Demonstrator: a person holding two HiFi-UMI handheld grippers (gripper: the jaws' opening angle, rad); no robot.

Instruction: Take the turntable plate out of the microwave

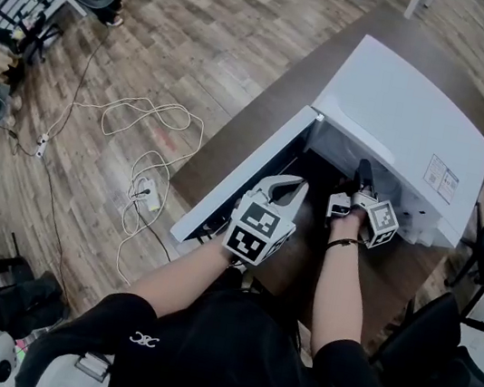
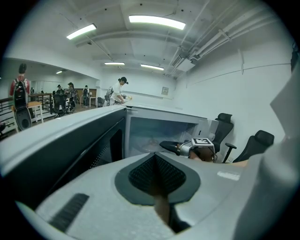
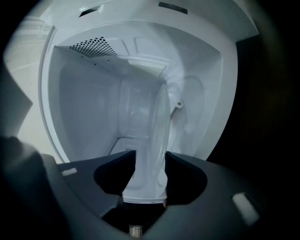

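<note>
Right gripper (image 3: 145, 155) jaws stood apart around the rim of the turntable plate (image 3: 159, 122), which lay inside the microwave (image 1: 410, 124); left gripper (image 2: 154, 154), closed and empty, probably kept the door (image 1: 245, 175) open.

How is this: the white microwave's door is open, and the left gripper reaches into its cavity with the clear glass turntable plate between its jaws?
No. The right gripper reaches into the cavity of the white microwave with the clear glass turntable plate between its jaws; the right gripper view shows it. The door is open.
</note>
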